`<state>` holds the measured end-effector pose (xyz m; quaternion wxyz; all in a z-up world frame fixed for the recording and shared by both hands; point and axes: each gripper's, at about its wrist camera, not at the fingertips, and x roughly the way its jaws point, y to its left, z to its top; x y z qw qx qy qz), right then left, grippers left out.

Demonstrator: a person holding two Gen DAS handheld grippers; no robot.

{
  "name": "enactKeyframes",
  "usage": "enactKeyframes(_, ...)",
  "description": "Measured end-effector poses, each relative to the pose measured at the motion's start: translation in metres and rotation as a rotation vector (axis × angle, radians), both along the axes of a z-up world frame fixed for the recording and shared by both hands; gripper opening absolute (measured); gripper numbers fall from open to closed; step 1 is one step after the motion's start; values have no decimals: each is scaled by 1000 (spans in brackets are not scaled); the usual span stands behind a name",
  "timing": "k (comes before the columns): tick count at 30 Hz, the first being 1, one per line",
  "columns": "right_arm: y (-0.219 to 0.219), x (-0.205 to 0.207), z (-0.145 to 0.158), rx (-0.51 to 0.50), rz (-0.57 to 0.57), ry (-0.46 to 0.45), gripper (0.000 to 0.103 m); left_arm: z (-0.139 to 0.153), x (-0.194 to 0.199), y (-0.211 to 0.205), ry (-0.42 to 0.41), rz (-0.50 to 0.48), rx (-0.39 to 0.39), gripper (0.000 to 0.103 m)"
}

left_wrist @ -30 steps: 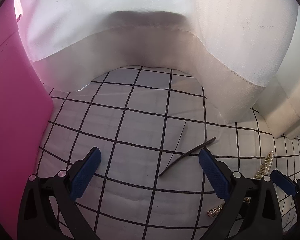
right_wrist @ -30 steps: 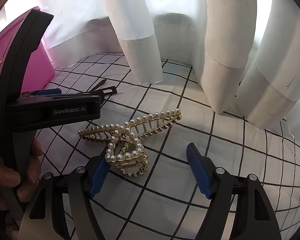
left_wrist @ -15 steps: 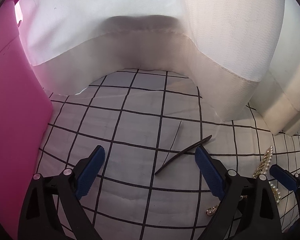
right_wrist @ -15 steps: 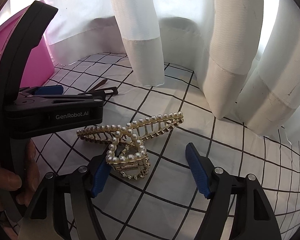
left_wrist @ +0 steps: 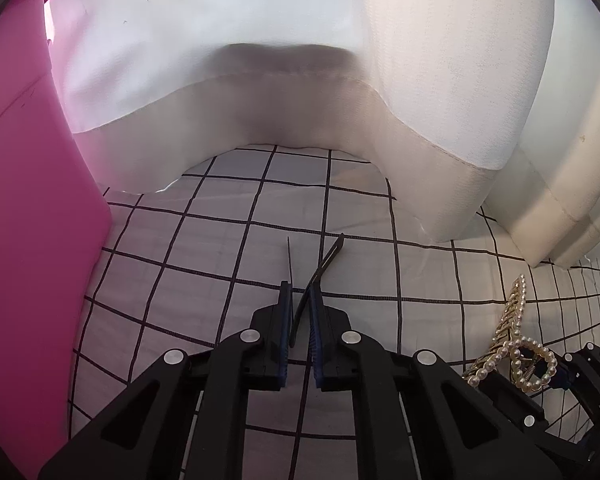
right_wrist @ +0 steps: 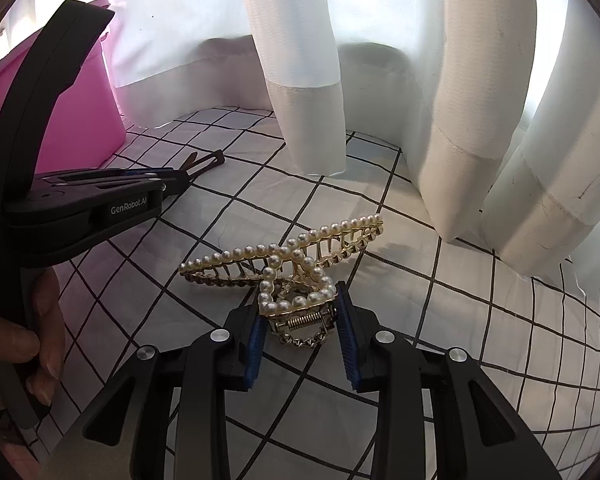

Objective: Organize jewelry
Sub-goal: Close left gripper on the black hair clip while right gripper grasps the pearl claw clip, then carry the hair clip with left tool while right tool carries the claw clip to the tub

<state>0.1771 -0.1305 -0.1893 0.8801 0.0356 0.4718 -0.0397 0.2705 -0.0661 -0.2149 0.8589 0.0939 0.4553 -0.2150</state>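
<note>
Left gripper (left_wrist: 299,300) now clamps the hairpin (left_wrist: 325,262); right gripper (right_wrist: 300,300) closing on pearl clip (right_wrist: 288,256).

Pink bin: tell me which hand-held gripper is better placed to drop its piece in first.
Left. The left hand-held gripper is shut on the dark hair clip, right beside the pink bin. The right hand-held gripper is closing around the pearl claw clip.

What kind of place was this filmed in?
Probably a bedroom at home: a grid-patterned sheet like bedding, white curtains hanging onto it, and a pink bin beside.
</note>
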Motion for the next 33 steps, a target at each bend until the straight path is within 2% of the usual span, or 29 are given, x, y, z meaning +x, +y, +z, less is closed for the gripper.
enactKeyframes(3,-4,-4,3,29,-10,-8,31,0,-9,9,16,1,-28,9)
enactKeyframes(7,-16,-17,9,64,-27,-16,31,2,-28,14,4,-1,-27,9)
enactKeyframes(15,-30,-47,21,137,-47,-52,31,27,-63,23,-16,-16,-47,9)
enactKeyframes(26,-42,-81,42,153,-55,-65,31,61,-85,32,-48,18,-79,9)
enactKeyframes(33,-35,-96,75,142,-18,-111,31,94,-107,43,-95,51,-103,9)
